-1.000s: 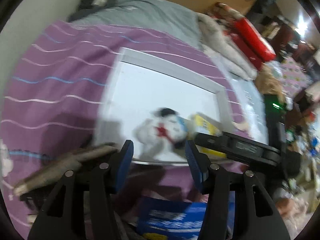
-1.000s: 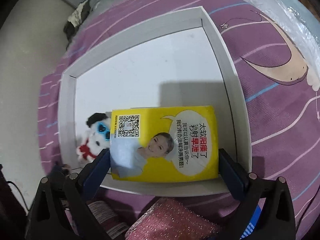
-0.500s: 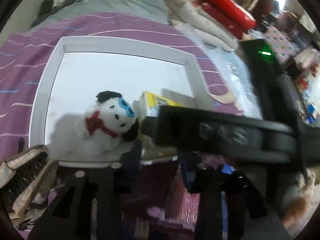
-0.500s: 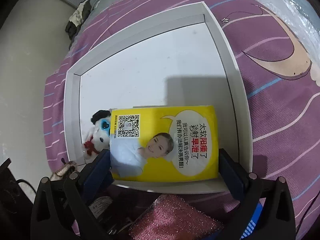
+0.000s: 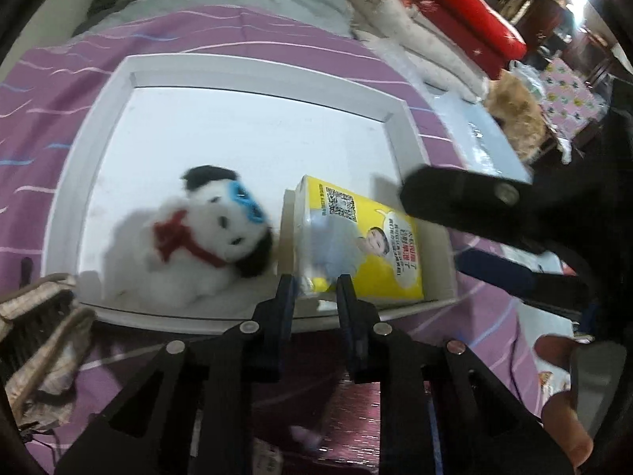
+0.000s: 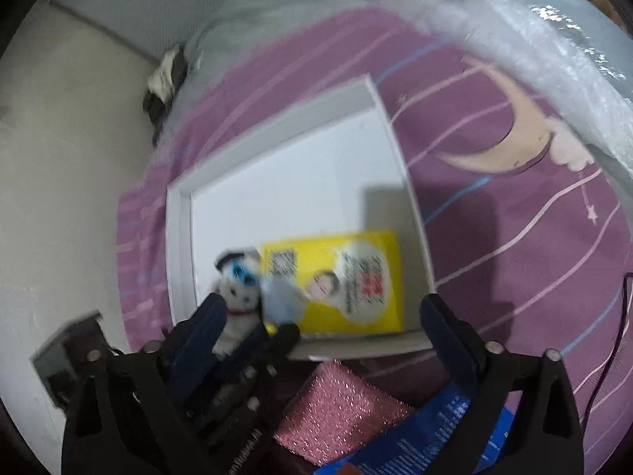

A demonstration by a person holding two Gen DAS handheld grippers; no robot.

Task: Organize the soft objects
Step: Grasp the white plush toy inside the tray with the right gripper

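My left fingers (image 5: 314, 289) narrow, gripping nothing, and my right fingers (image 6: 320, 312) close, released, above the yellow tissue pack (image 5: 368, 245) beside the plush dog (image 5: 205, 237) in the white tray (image 5: 253, 69).

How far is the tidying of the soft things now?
Done: the plush dog and the yellow tissue pack lie side by side in the white tray. In hand: nothing; the right claw is closing, empty, above the pack; the left claw is closing, empty. Left: the pink sponge outside the tray.

Both wrist views steeply downward, near; shared white tray (image 5: 99, 126); right view perhaps higher.
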